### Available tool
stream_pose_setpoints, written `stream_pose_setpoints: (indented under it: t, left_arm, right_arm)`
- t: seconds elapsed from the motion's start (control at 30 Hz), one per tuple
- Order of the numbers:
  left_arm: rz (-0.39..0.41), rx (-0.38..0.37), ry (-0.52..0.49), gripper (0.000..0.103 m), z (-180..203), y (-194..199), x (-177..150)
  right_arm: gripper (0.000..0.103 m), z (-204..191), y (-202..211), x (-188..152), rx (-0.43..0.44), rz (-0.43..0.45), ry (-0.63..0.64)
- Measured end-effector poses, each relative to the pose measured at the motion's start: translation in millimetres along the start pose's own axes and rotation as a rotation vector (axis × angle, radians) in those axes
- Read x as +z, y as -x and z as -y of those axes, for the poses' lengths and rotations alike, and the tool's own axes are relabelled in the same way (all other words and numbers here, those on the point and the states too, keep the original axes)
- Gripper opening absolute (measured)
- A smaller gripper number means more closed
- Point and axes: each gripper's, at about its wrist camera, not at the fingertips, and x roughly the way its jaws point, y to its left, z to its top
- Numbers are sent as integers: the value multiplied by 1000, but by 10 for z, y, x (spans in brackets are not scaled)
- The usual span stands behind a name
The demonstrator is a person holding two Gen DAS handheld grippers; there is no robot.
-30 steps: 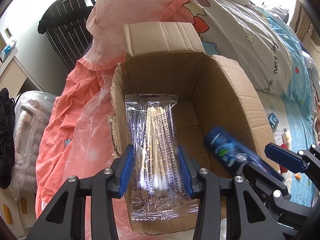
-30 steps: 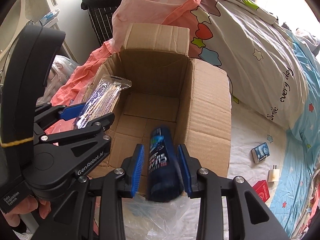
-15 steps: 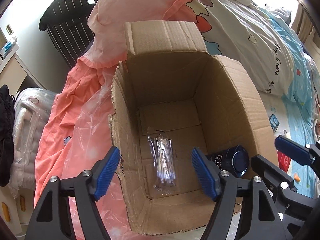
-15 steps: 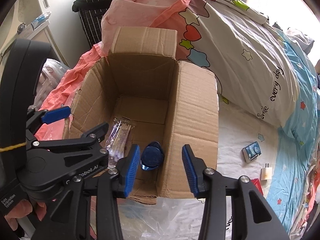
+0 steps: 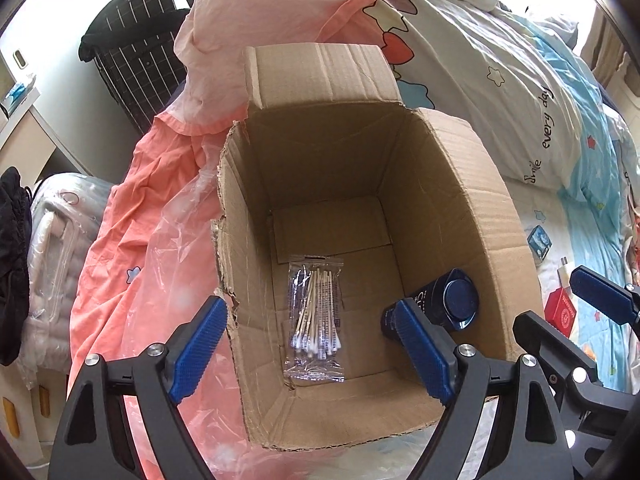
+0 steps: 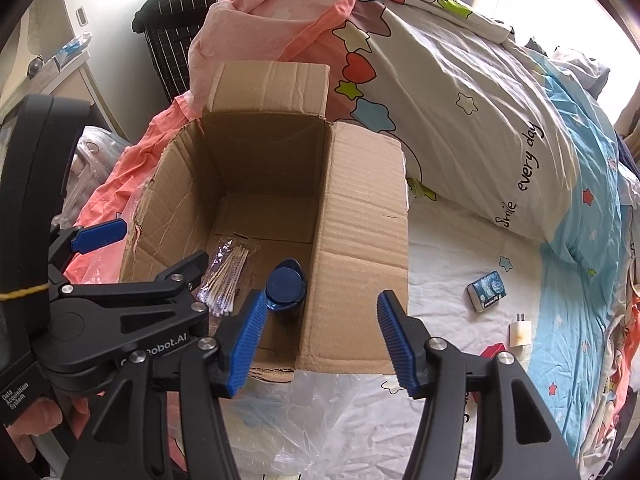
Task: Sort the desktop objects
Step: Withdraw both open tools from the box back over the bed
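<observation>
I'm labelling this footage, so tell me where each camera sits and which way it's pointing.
Left wrist: on the left gripper, looking down into the cardboard box; its open fingers and the right gripper's show.
Right wrist: on the right gripper, over the box's near right wall; the left gripper and a bit of hand show.
Shared: box, cotton swab packet, blue bottle.

Left gripper (image 5: 316, 348): black angular frame carrying two blue ribbed pads (image 5: 198, 350), silver screws showing at the joints. Right gripper (image 6: 322, 338): matching black frame, blue ribbed pads (image 6: 394, 338), silver screws. White lettering "Robot.AI" and "Data Acquisition System" showing on the left unit's body; thin yellow cord crossing it. Pink skin showing beneath.
</observation>
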Motion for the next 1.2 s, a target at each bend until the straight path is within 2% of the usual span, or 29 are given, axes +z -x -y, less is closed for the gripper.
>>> stream_pose_setpoints:
  t: [0.37,1.2]
  left_arm:
    - [4,-15,-22,88,107,146,-113]
    - [-2,-55,-164,88,882,394,-536]
  right_arm:
    - [59,52,131,-199,-22,-8,-18]
    - [60,675,425,-988,-47,-25,-194]
